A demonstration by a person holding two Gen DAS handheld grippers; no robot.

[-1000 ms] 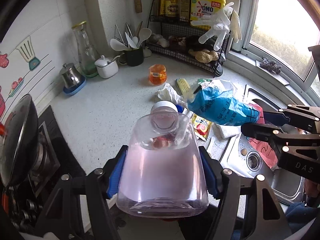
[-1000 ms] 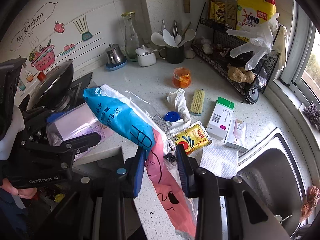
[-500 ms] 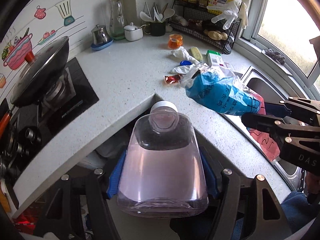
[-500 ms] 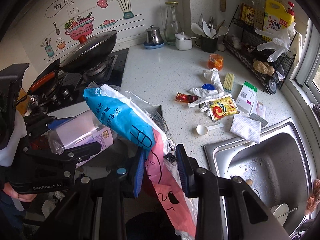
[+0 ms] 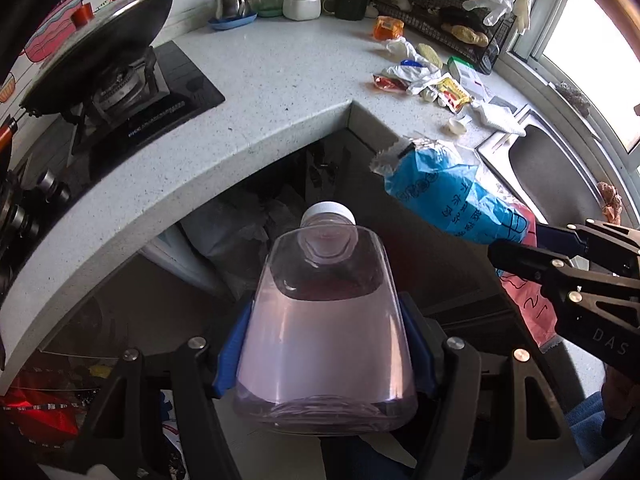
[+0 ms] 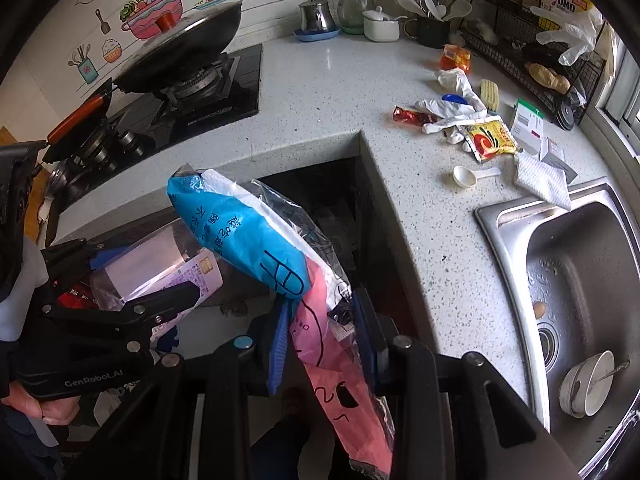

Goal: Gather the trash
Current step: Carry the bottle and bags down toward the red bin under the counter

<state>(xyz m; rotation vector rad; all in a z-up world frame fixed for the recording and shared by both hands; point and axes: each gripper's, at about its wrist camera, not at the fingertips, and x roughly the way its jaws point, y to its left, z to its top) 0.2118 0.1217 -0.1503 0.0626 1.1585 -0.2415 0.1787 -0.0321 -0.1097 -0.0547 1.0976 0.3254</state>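
Note:
My left gripper [image 5: 326,344] is shut on a clear plastic bottle [image 5: 326,332] with pinkish liquid and a white cap, held below the counter's inner corner. The same bottle [image 6: 156,276] and the left gripper [image 6: 132,280] show at the lower left of the right wrist view. My right gripper [image 6: 324,340] is shut on a blue, white and pink plastic bag [image 6: 256,244]; in the left wrist view that bag [image 5: 456,196] juts from the right. More litter lies on the counter [image 6: 320,92]: a red sachet [image 6: 412,116], a yellow packet [image 6: 490,140], crumpled white plastic [image 6: 452,108].
A dark recess [image 5: 280,200] with a plastic bag in it opens under the counter corner. A stove with a lidded pan [image 6: 180,52] stands left, a sink [image 6: 580,280] with a bowl right. A white scoop [image 6: 466,178], boxes and a wire rack [image 6: 532,60] sit near the sink.
Both grippers have drawn back from the counter and sunk below its edge, each still holding its item. The counter litter now lies farther off and the recess under the corner has come into view.

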